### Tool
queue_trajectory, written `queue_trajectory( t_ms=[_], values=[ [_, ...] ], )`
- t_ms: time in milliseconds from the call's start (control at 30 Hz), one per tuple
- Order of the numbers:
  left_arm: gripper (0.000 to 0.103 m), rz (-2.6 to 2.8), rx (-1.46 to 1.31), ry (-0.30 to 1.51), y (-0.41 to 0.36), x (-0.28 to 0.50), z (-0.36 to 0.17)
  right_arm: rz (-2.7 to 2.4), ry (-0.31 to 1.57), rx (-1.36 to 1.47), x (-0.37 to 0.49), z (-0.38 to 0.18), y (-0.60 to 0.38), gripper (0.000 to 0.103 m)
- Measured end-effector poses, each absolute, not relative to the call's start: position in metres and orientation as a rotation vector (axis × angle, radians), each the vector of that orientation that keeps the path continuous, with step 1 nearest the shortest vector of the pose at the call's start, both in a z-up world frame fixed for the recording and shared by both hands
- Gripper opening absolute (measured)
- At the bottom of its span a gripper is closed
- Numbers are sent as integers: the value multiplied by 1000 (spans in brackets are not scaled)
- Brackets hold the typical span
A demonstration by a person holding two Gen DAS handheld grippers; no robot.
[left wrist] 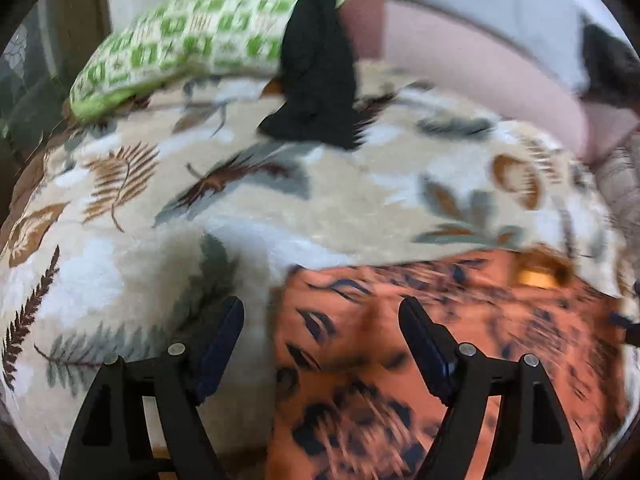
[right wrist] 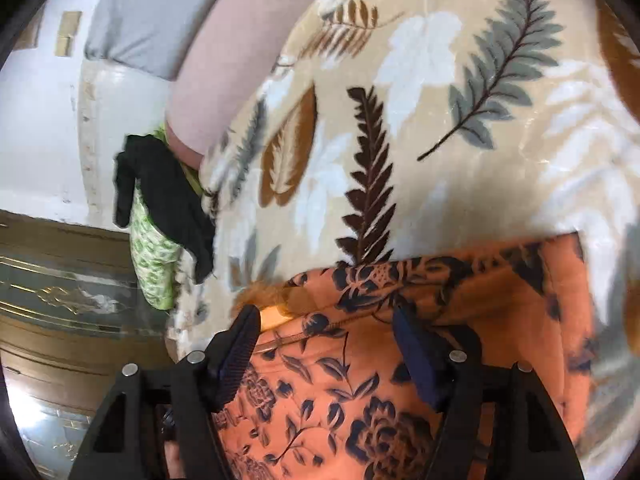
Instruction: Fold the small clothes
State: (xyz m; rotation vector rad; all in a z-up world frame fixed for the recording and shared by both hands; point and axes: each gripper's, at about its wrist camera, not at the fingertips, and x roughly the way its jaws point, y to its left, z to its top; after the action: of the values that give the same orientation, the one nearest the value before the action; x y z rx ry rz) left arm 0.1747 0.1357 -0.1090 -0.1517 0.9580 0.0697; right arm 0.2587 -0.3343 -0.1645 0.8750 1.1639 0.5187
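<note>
Seen over the left tool [left wrist: 322, 312], jaws spread wide with nothing gripped: an orange garment with dark floral print [left wrist: 400, 360], blurred, lying flat on a leaf-patterned blanket [left wrist: 248, 200]. Beyond the garment, a black cloth [left wrist: 316, 80] draped over a green-and-white checked pillow [left wrist: 188, 40]; right of the cloth, a pink cushion [left wrist: 460, 60].
</note>
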Motion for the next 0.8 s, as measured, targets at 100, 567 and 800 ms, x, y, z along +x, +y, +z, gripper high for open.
queue_trajectory(
  t_ms=[100,567,800],
  values=[
    [81,-99,-160,926,107,132,-94,720,1249,798,205,-159,-302,75],
    [81,95,-146,996,99,152,-101,545,1212,956,243,-181,-300,77],
    [83,27,98,1062,65,105,-134,523,1221,1042,188,-212,-364,78]
  ],
)
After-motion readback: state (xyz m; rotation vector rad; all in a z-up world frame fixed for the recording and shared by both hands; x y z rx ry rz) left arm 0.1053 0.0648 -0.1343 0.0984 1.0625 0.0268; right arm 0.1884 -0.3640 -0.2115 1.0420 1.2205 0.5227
